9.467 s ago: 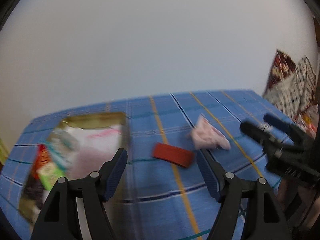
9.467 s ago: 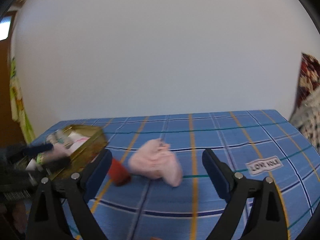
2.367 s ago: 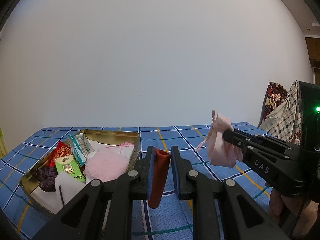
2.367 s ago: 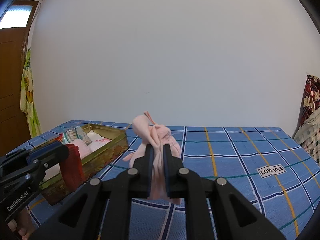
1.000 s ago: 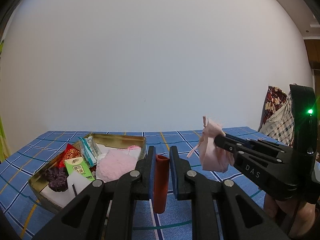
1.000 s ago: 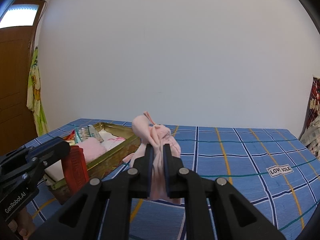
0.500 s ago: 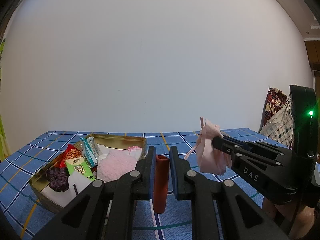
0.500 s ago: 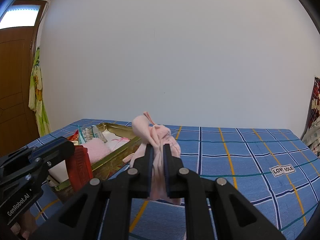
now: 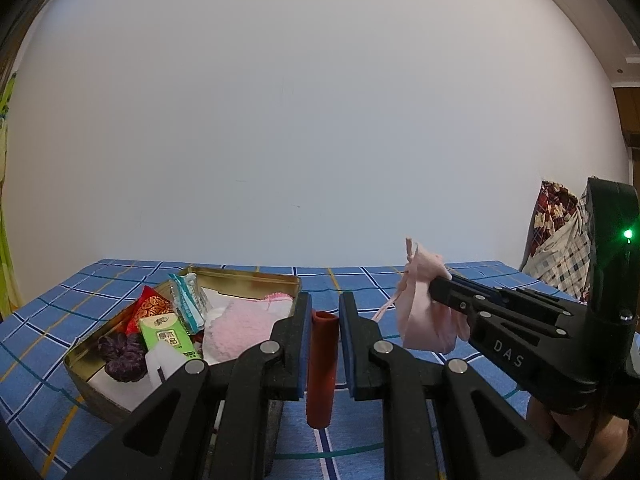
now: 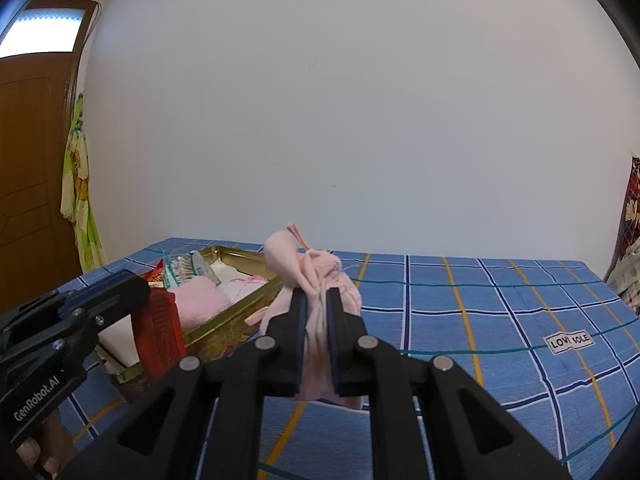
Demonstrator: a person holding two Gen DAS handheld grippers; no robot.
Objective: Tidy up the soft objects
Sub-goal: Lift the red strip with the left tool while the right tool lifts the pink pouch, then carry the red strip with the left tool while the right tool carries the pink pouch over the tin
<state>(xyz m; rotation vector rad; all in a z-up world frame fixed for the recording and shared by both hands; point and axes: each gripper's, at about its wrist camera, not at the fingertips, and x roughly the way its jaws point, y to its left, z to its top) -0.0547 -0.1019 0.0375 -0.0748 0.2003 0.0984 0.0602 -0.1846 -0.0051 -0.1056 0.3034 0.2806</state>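
1. Above the blue checked cloth (image 9: 400, 280), the left hand-held gripper (image 9: 323, 320) clamps a red pouch (image 9: 321, 364); the right hand-held gripper (image 10: 316, 312) clamps a pink drawstring bag (image 10: 308, 268).
2. Carry both toward the gold tin (image 9: 248, 278) at ten o'clock, lower inside, then release.

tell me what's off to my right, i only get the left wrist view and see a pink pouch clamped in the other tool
Observer: Right of the pouch, a white label is sewn on the blue cloth.
Operator: anything left of the tin
Observer: A brown door stands past the tin, with a floral garment hanging beside it.
Operator: does my red thing look smooth from there
Observer: No, the red piece in the left tool shows a ribbed broad face.
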